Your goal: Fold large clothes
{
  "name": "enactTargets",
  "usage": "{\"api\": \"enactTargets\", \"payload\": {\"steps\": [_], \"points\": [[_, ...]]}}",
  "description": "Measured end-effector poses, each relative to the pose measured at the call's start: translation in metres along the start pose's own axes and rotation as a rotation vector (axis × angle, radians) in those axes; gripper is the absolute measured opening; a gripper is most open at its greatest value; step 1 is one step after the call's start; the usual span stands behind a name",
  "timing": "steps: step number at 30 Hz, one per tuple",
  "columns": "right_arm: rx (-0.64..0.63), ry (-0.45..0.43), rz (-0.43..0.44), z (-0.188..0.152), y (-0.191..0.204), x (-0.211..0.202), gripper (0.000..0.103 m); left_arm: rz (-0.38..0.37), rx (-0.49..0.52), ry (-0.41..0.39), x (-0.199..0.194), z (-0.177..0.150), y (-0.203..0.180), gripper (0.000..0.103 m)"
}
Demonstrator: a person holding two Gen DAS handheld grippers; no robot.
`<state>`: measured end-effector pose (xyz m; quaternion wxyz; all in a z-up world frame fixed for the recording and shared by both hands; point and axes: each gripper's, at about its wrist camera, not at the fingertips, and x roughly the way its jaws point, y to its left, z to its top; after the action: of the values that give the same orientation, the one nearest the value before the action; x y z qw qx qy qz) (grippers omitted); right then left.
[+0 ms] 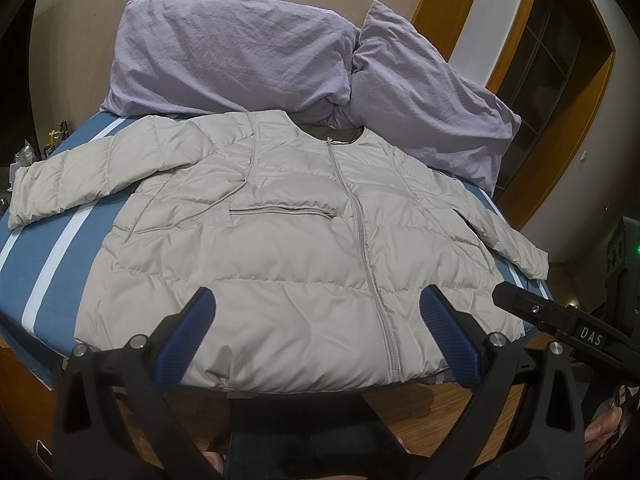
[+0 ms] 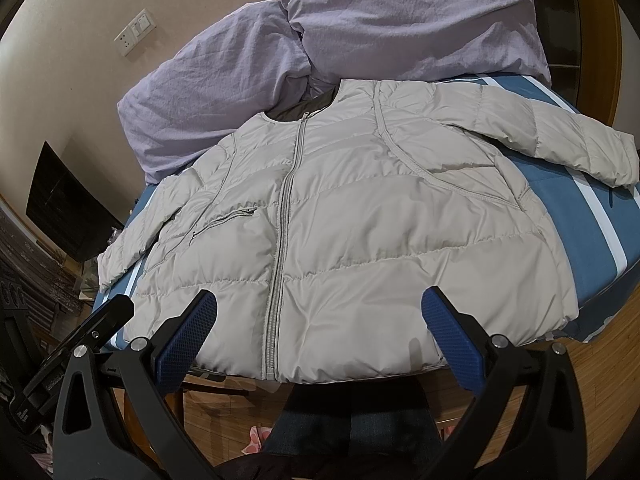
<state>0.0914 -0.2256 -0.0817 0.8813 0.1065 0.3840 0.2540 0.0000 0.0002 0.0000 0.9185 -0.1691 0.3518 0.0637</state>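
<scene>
A pale grey puffer jacket (image 1: pixel 288 248) lies flat and front up on the bed, zipped, with its collar toward the pillows and its hem at the near edge. One sleeve (image 1: pixel 60 184) stretches out to the left. The other sleeve (image 1: pixel 516 248) reaches the bed's right edge. My left gripper (image 1: pixel 318 300) hovers open over the hem, holding nothing. In the right wrist view the same jacket (image 2: pixel 380 220) fills the middle, and my right gripper (image 2: pixel 320 300) is open above the hem, also holding nothing. Both hang just off the bed's near edge, side by side.
The bed has a blue sheet with white stripes (image 1: pixel 52 256). Two lilac pillows (image 1: pixel 232 44) (image 2: pixel 420 16) lie against the wall behind the jacket. Wooden floor (image 2: pixel 540 400) lies below the near edge. A dark screen (image 2: pixel 68 208) stands left, and a wooden door frame (image 1: pixel 560 120) right.
</scene>
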Motion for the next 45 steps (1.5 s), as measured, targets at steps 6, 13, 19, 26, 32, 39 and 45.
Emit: {"api": "enactTargets", "payload": {"steps": [6, 13, 19, 26, 32, 39, 45], "points": [[0.000, 0.000, 0.000, 0.0000, -0.0002, 0.0001, 0.102, -0.001, 0.000, 0.000, 0.0000, 0.0000, 0.0000, 0.101], [0.000, 0.000, 0.000, -0.0001, -0.0005, 0.0001, 0.102, -0.001, 0.000, -0.001, -0.0001, 0.0000, 0.0000, 0.101], [0.000, -0.001, -0.001, -0.0001, -0.0010, 0.0004, 0.102, 0.000, 0.000, -0.001, -0.0001, 0.0000, 0.0000, 0.101], [0.000, 0.000, 0.000, 0.0007, -0.0008, 0.0004, 0.102, 0.000, 0.001, -0.001, -0.0001, 0.0000, 0.0001, 0.101], [0.001, 0.001, 0.000, 0.0034, 0.0008, -0.0001, 0.102, 0.000, 0.000, -0.001, -0.0001, 0.0000, 0.0000, 0.101], [0.002, 0.002, 0.001, 0.0044, 0.0008, 0.0000, 0.102, 0.000, 0.001, 0.000, -0.0001, 0.0000, 0.0000, 0.101], [0.002, 0.002, 0.000, 0.0050, 0.0000, 0.0027, 0.102, 0.000, 0.000, -0.001, 0.0000, 0.0000, 0.0000, 0.101]]}}
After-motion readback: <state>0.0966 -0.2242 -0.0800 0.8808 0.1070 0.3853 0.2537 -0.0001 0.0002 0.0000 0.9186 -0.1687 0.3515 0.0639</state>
